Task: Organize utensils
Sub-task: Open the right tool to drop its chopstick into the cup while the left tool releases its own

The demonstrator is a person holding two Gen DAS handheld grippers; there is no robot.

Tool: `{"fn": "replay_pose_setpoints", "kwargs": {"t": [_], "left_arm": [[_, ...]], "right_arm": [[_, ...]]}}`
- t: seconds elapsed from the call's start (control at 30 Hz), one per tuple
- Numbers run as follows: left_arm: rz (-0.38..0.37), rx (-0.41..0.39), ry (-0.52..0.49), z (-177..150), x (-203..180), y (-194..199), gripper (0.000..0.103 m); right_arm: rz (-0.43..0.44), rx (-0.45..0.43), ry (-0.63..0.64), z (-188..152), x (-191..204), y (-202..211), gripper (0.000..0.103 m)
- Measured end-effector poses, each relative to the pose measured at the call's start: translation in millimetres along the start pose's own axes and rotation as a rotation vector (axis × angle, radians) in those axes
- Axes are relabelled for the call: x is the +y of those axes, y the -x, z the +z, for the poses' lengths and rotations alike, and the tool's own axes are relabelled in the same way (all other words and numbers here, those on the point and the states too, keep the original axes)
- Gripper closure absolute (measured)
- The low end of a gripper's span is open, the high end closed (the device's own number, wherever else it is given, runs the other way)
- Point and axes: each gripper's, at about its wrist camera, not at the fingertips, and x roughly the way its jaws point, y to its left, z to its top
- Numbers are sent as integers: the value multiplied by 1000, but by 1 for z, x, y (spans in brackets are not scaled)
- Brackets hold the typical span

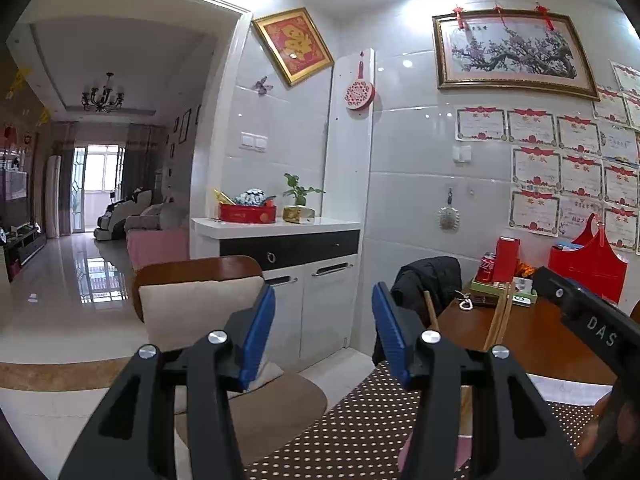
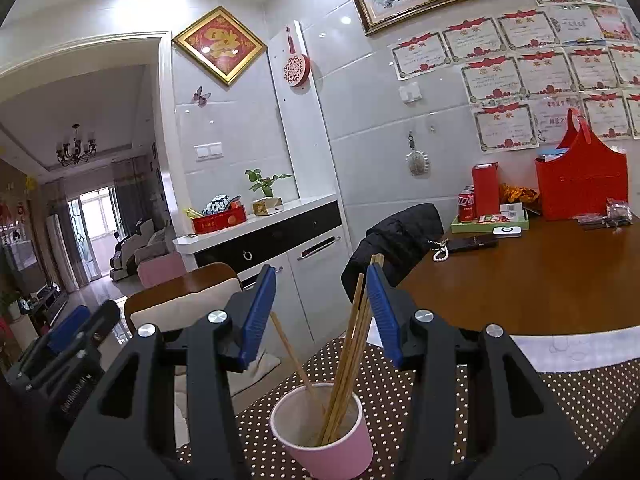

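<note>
Right tongs (image 2: 320, 312) are standing open above the pink cup (image 2: 320, 436), their blue pads gripping nothing, although the chopsticks (image 2: 348, 356) are rising up through the gap between them. The cup is sitting on the dotted mat (image 2: 420, 392) at the near edge of the desk (image 2: 540, 280), directly below and just ahead of these tongs. Most of the sticks are leaning right, their tips brushing past the right pad, while one stick is leaning left towards the left pad, so the long axes are running nearly upright, splayed in a narrow V. Left tongs (image 1: 324, 332) are also standing open and empty, off to the left over the chair (image 1: 192, 304), with the cup out of their view. The right hand is looking much the nearer for any next touch on the sticks.
</note>
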Motion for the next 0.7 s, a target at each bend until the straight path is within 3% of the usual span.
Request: {"fn": "replay_pose_setpoints", "kwargs": {"t": [0.43, 0.7], "left_arm": [[0, 27, -1, 0, 28, 46, 53], [-9, 44, -32, -6, 32, 75, 47]], "right_arm": [[-48, 22, 36, -6, 5, 59, 55], [-67, 76, 54, -23, 11, 93, 54]]}}
